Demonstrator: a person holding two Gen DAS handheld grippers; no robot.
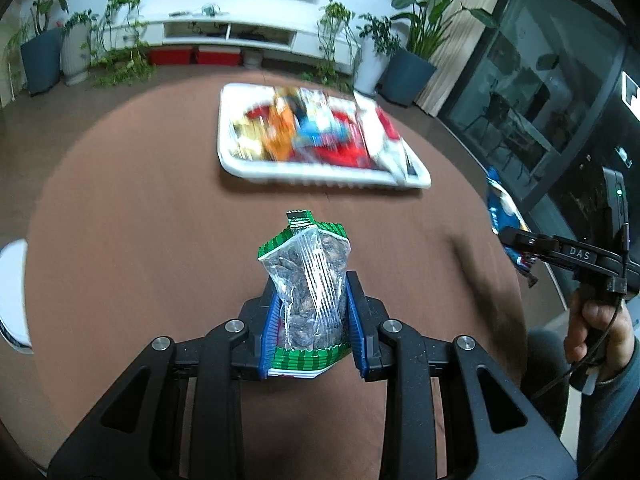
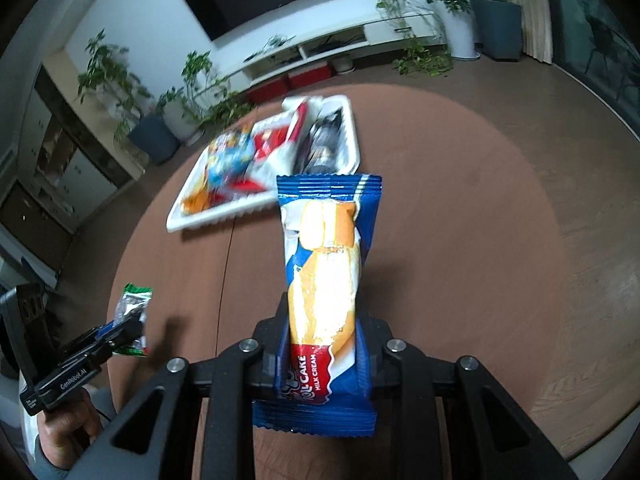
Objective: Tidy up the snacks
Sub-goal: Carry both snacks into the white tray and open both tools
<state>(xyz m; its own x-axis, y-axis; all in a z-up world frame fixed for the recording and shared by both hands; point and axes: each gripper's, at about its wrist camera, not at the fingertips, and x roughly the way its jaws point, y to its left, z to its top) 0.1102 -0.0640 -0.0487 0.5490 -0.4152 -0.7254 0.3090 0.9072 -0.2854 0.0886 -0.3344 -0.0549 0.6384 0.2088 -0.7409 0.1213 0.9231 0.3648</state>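
My left gripper (image 1: 310,312) is shut on a clear, green-edged packet of dark nuts (image 1: 308,276) and holds it upright above the brown round table (image 1: 140,220). It also shows in the right wrist view (image 2: 132,312) at the lower left. My right gripper (image 2: 324,344) is shut on a blue roll cake packet (image 2: 326,280), held above the table. In the left wrist view the right gripper (image 1: 520,246) is at the right edge with the blue packet (image 1: 502,208). A white tray (image 1: 240,166) (image 2: 352,128) with several snack packets lies farther back on the table.
A white plate (image 1: 12,292) sits at the table's left edge. Beyond the table are potted plants (image 1: 420,32), a white TV cabinet (image 1: 240,28) and red boxes (image 1: 196,56) on the floor. A glass wall (image 1: 540,100) stands to the right.
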